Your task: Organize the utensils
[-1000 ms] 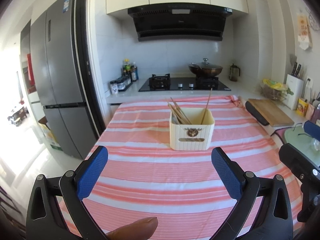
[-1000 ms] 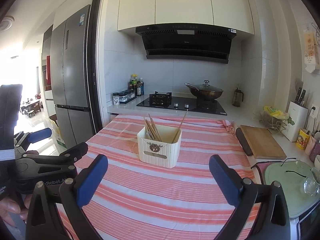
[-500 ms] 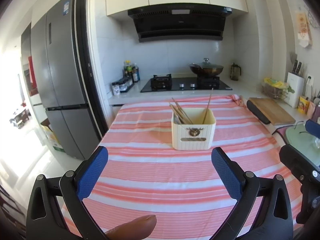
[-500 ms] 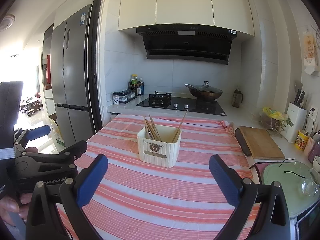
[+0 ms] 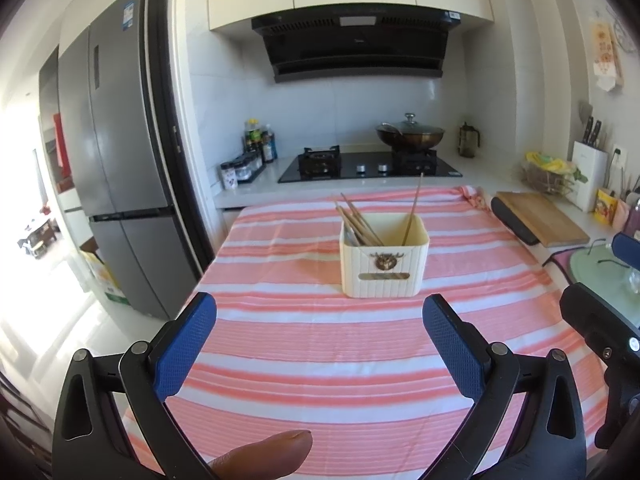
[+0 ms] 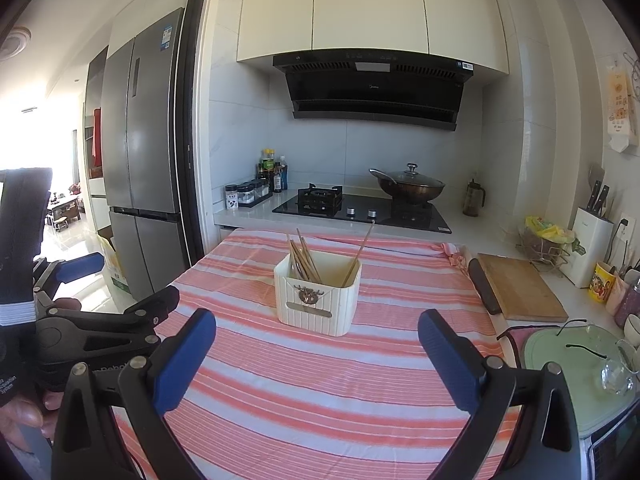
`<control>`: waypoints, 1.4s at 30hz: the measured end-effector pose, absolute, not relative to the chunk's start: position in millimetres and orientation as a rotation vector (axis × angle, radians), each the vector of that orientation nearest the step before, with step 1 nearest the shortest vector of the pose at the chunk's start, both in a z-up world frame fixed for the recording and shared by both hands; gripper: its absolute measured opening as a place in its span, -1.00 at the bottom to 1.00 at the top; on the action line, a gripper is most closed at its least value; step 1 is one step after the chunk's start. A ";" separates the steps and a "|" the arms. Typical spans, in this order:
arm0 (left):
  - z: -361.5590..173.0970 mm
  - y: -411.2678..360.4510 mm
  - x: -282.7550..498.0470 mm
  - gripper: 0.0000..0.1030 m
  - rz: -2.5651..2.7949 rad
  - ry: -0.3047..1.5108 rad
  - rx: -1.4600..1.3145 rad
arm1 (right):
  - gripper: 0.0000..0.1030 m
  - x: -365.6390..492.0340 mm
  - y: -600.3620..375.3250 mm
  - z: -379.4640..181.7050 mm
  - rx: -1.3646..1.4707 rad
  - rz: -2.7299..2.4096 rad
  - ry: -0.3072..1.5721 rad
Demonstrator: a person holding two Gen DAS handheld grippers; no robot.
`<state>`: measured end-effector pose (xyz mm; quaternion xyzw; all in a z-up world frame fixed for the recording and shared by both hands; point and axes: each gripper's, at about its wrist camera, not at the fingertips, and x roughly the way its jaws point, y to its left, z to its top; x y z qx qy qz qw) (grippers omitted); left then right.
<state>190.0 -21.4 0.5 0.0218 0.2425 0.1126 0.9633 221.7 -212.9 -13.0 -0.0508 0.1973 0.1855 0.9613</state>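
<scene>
A cream ribbed utensil holder [image 5: 383, 258] [image 6: 318, 294] stands on a table with a pink and white striped cloth [image 5: 328, 344] [image 6: 312, 392]. Several wooden chopsticks [image 5: 358, 222] [image 6: 304, 258] lean in its left side, and a single one [image 5: 414, 210] [image 6: 360, 252] leans at its right. My left gripper [image 5: 320, 320] is open, held back from the holder, nothing between its blue pads. My right gripper [image 6: 316, 336] is open too, likewise short of the holder and empty. The left gripper's body [image 6: 100, 328] shows at the left of the right wrist view.
A wooden cutting board [image 5: 540, 218] [image 6: 520, 290] lies right of the table, with a glass lid on a green mat [image 6: 580, 364] nearer. Behind are a gas hob with a lidded wok [image 5: 410, 136], spice jars [image 5: 240, 168], a knife block [image 6: 590, 246] and a grey fridge [image 5: 116, 160].
Both views have pulled back and drifted slightly, so the holder sits a little farther off. Both grippers stay open and empty.
</scene>
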 end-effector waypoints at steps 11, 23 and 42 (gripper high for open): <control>1.6 -19.6 190.6 0.99 0.220 0.493 0.035 | 1.00 221.4 -215.7 -9.5 -0.102 0.360 0.402; 0.7 -24.8 191.3 0.99 0.208 0.499 0.043 | 1.00 223.8 -222.6 -11.8 -0.094 0.342 0.410; -1.7 -23.9 187.4 0.99 0.207 0.470 0.025 | 1.00 226.1 -223.3 -15.0 -0.091 0.337 0.422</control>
